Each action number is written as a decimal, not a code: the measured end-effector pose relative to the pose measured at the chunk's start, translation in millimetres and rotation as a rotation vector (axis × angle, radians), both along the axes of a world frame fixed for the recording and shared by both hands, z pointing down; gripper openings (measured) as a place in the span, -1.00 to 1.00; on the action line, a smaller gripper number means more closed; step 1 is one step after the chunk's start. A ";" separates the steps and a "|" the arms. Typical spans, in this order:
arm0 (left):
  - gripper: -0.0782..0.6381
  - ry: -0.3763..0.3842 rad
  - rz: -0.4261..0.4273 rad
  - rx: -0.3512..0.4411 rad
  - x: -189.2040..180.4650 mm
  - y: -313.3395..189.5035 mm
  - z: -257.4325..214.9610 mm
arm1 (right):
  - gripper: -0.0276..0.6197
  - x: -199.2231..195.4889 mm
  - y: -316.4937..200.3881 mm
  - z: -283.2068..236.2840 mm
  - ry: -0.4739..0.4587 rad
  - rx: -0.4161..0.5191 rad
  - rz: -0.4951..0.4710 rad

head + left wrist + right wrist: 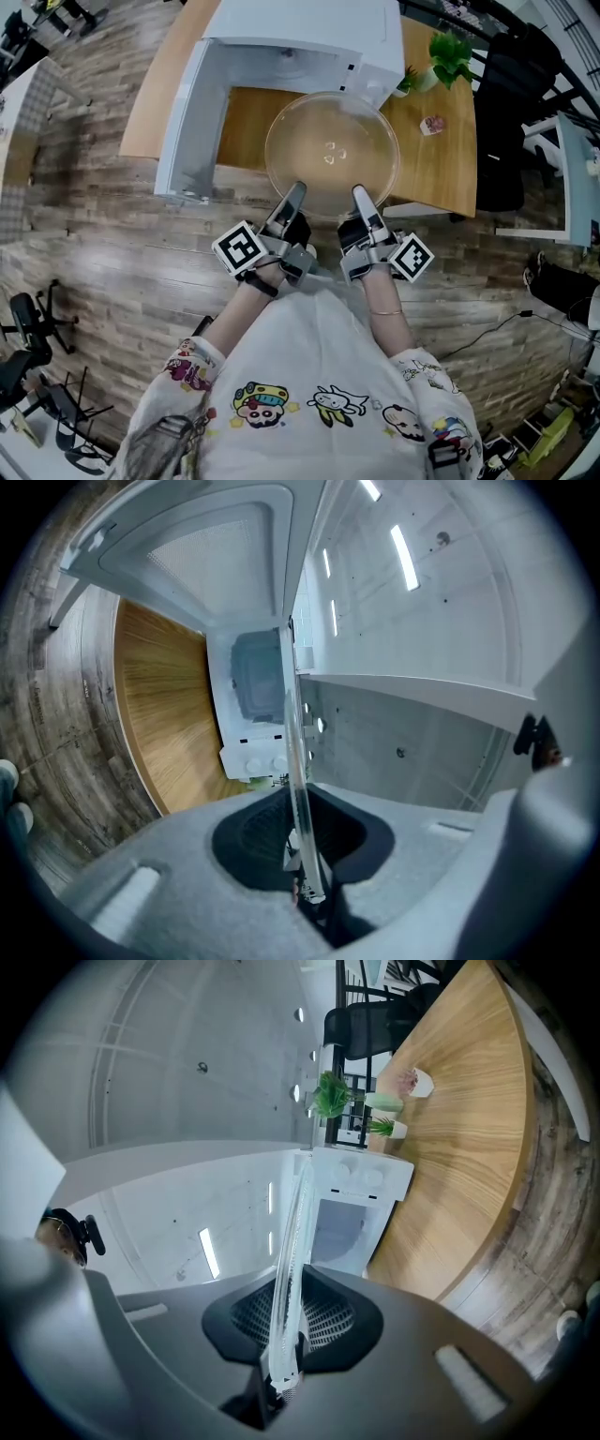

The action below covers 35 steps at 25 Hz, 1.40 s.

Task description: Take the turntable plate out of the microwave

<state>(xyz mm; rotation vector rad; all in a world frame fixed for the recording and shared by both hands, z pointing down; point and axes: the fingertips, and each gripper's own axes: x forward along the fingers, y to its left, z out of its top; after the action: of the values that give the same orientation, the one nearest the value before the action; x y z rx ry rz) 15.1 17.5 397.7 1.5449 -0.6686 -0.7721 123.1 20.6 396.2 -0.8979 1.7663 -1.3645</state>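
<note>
Head view, left to right: microwave door (pixel 187 131) swung open at left. One white microwave (pixel 309 37) on a wooden tabletop (pixel 441 159), its cavity facing the person. One clear glass turntable plate (pixel 330 150) sits in front of the open cavity, held above the tabletop and roughly level. Whether its far rim has fully cleared the cavity cannot be told.

Plate vs tools: the near rim of the plate is the only part gripped. The left tool (pixel 294 191) bites the rim left of centre and the right tool (pixel 362 195) bites it right of centre. The two are near each other and side by side, both pointing away from the person. The body of the plate extends beyond the tips toward the microwave.

Left gripper view: the plate (pixel 298 761) is seen edge-on, running between the two jaws. The left tool (pixel 305 892) is clamped on the glass, with the pads against both faces.

Right gripper view: same picture. The plate edge (pixel 291 1260) passes between the jaws, and the right tool (pixel 278 1372) is closed on it.

Counts: plates 1, tools 2, microwave 1, door 1. Right of the microwave on the tabletop are 2 small potted plants (pixel 330 1094) and 1 small cup (pixel 417 1080). Wood-plank floor (pixel 112 253) lies below the tabletop edge.
</note>
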 end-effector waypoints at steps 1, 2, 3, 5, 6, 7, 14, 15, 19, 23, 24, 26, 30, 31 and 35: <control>-0.70 -0.001 0.005 0.004 1.1 1.5 -1.8 | -0.78 0.9 1.8 -2.0 0.000 0.005 0.002; -0.70 -0.003 0.010 0.006 1.7 3.0 -2.9 | -0.78 1.5 3.5 -3.4 -0.001 0.008 0.004; -0.70 -0.007 0.016 0.007 1.6 4.3 -3.5 | -0.78 1.5 4.9 -4.7 -0.003 0.011 0.006; -0.70 -0.014 0.026 0.006 0.2 6.1 -4.2 | -0.78 0.5 7.3 -6.2 -0.011 0.010 0.013; -0.70 -0.015 0.032 0.007 -0.2 6.3 -5.4 | -0.78 0.4 8.2 -6.4 -0.013 0.006 0.017; -0.70 -0.015 0.038 0.010 -0.1 6.3 -7.0 | -0.78 0.8 8.8 -6.4 -0.014 0.003 0.020; -0.70 -0.031 0.078 0.019 -0.8 8.3 -7.4 | -0.78 -1.0 11.5 -10.3 -0.018 0.008 0.023; -0.70 -0.030 0.085 0.020 -0.7 8.6 -7.6 | -0.78 -1.1 12.1 -10.2 -0.018 0.008 0.025; -0.70 -0.030 0.104 0.012 -2.3 8.0 -6.0 | -0.78 -2.4 11.9 -8.9 -0.014 0.005 0.028; -0.69 -0.028 0.112 0.013 -1.4 5.4 -6.2 | -0.78 -2.1 9.9 -8.8 -0.017 0.000 0.028; -0.69 -0.027 0.113 0.014 -1.2 4.8 -6.3 | -0.78 -2.2 9.4 -8.9 -0.016 0.000 0.028; -0.69 -0.029 0.113 0.014 -1.3 3.7 -5.8 | -0.78 -2.2 8.4 -8.1 -0.014 -0.002 0.027; -0.69 -0.035 0.110 0.019 -1.7 2.6 -5.7 | -0.78 -2.4 7.3 -6.5 -0.022 -0.009 0.022; -0.69 -0.036 0.109 0.018 -1.5 2.4 -5.5 | -0.78 -2.2 7.2 -6.0 -0.023 -0.011 0.021; -0.69 -0.035 0.106 0.015 -1.8 3.5 -5.9 | -0.78 -2.4 8.6 -5.8 -0.023 -0.012 0.019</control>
<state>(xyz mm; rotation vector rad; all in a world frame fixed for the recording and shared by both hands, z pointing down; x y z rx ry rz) 13.3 21.0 391.8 1.5976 -0.6025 -0.6726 120.6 29.2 390.5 -0.9001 1.7302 -1.3688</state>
